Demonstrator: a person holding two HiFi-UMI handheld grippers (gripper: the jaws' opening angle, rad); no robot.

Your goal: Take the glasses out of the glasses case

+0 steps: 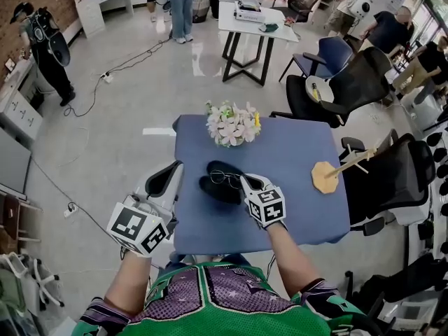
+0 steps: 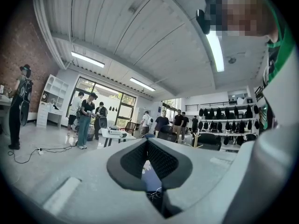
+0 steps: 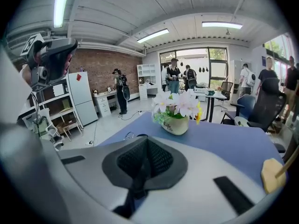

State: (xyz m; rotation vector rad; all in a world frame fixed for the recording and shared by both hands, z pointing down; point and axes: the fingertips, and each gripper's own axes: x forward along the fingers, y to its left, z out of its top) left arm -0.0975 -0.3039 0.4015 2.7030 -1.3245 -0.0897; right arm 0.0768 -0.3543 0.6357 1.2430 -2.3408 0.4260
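Note:
A black glasses case [image 1: 212, 187] lies open near the front middle of the blue table [image 1: 294, 201]. Thin wire-framed glasses [image 1: 225, 178] hover just over the case. My right gripper [image 1: 246, 181] is shut on the right end of the glasses. In the right gripper view a thin dark piece runs between the shut pads [image 3: 159, 157], and a bit of wire rim [image 3: 128, 135] peeks past them. My left gripper [image 1: 175, 168] is shut with nothing in it, at the table's left edge beside the case. Between its jaws in the left gripper view I glimpse the glasses [image 2: 156, 193] on blue.
A pot of white flowers [image 1: 232, 124] stands at the table's back edge behind the case. A wooden stand [image 1: 329, 174] lies at the right side. Black office chairs [image 1: 392, 180] crowd the right. Several people stand farther back in the room.

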